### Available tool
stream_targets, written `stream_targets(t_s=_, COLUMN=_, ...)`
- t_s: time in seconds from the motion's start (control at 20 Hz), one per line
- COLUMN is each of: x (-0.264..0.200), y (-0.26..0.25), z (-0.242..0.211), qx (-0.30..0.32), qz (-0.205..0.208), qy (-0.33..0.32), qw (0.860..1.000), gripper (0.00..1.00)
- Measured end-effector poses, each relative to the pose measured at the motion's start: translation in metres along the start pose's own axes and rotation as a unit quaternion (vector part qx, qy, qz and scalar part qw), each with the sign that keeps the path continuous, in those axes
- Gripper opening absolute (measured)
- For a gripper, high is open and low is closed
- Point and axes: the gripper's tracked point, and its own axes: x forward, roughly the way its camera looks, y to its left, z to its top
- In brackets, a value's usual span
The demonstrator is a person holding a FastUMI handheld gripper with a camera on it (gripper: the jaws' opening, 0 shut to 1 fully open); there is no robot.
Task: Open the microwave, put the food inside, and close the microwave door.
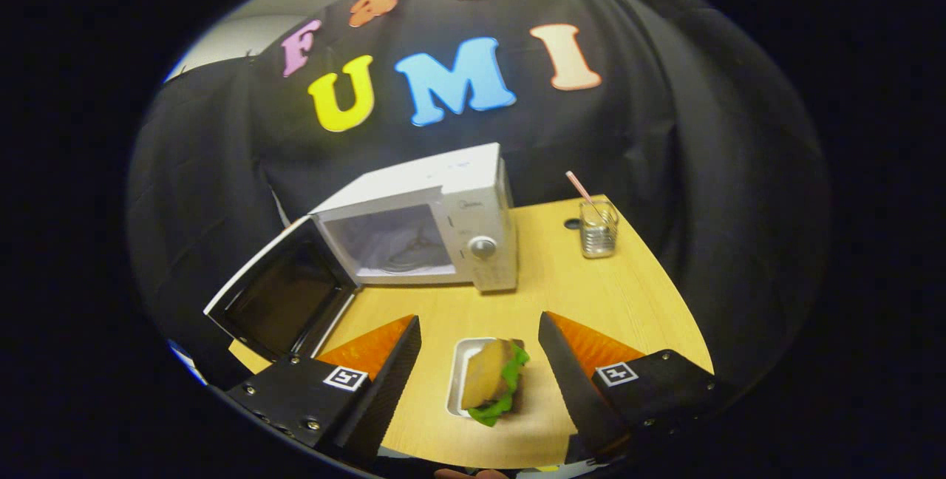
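Observation:
A white microwave (458, 220) stands on the wooden table (606, 301), beyond the fingers. Its door (277, 301) is swung wide open to the left, and the cavity with its turntable (403, 253) shows. A sandwich with a brown bun and green lettuce (494, 383) lies on a small white tray (460, 375) on the table. My gripper (480, 331) is open, and the sandwich and tray sit between the two fingers without touching either one.
A clear glass with a pink straw (597, 231) stands on the table to the right of the microwave, with a small dark hole (572, 224) in the tabletop beside it. Black cloth hangs behind and around the table.

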Motion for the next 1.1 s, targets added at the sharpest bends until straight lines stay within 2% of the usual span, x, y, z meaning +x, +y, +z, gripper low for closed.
stream_targets(t_s=0.1, x=0.011, y=-0.024, z=-0.028, qx=0.016, qz=-0.019, qy=0.037, qw=0.999, gripper=0.96)
stream_targets(t_s=0.25, x=0.026, y=-0.022, z=-0.067, qx=0.060, qz=0.003, qy=0.093, qw=0.994, gripper=0.95)
stream_targets(t_s=0.45, x=0.044, y=-0.012, z=-0.090, qx=0.099, qz=0.024, qy=0.126, qw=0.987, gripper=0.92)
stream_targets(t_s=0.55, x=0.052, y=-0.007, z=-0.098, qx=0.100, qz=0.026, qy=0.149, qw=0.983, gripper=0.79)
stream_targets(t_s=0.6, x=0.050, y=-0.003, z=-0.098, qx=0.104, qz=0.036, qy=0.162, qw=0.981, gripper=0.67)
stream_targets(t_s=0.7, x=0.055, y=0.003, z=-0.094, qx=0.100, qz=0.050, qy=0.160, qw=0.981, gripper=0.37)
stream_targets(t_s=0.8, x=0.052, y=0.004, z=-0.089, qx=0.071, qz=0.044, qy=0.157, qw=0.984, gripper=0.17)
stream_targets(t_s=0.95, x=0.044, y=0.022, z=-0.073, qx=0.083, qz=0.049, qy=0.145, qw=0.985, gripper=0.17)
stream_targets(t_s=1.1, x=0.041, y=0.056, z=-0.050, qx=0.140, qz=0.089, qy=0.125, qw=0.978, gripper=0.17)
